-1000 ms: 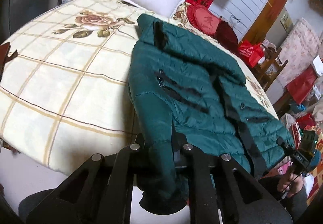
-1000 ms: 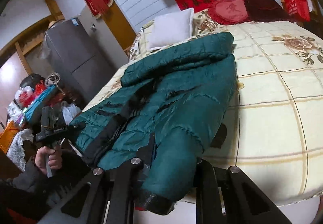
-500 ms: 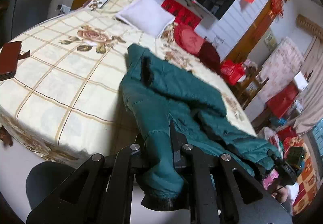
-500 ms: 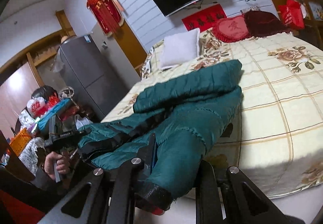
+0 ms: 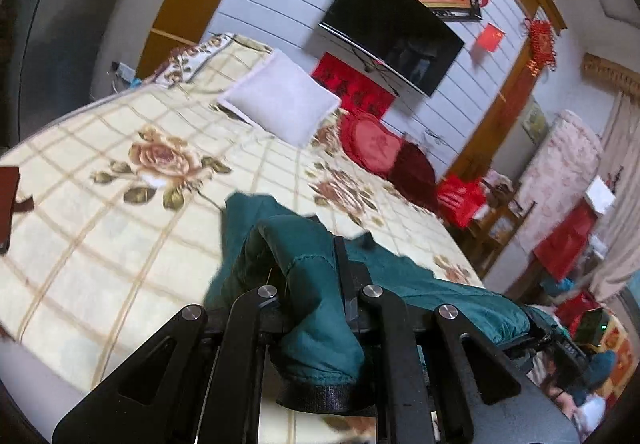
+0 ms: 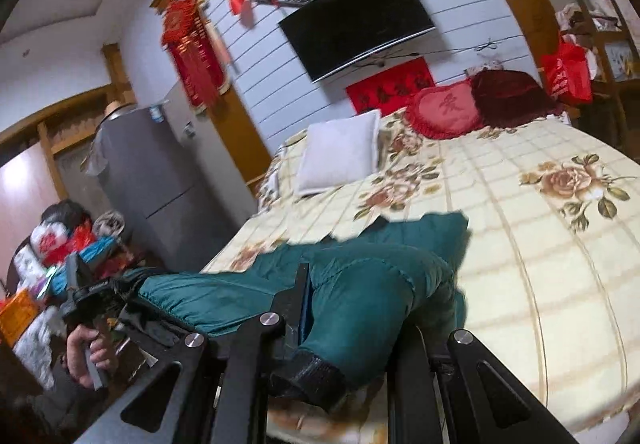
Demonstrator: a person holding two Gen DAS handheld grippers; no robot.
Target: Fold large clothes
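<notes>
**At the bed's near edge: green puffer jacket, lifted**

Left gripper (image 5: 316, 308) and right gripper (image 6: 340, 328) each clamped a cuffed corner of the jacket (image 5: 400, 284). Spread flat a second before, it now hung raised over the floral bedspread (image 5: 120, 228); fold-over likely begun.
</notes>
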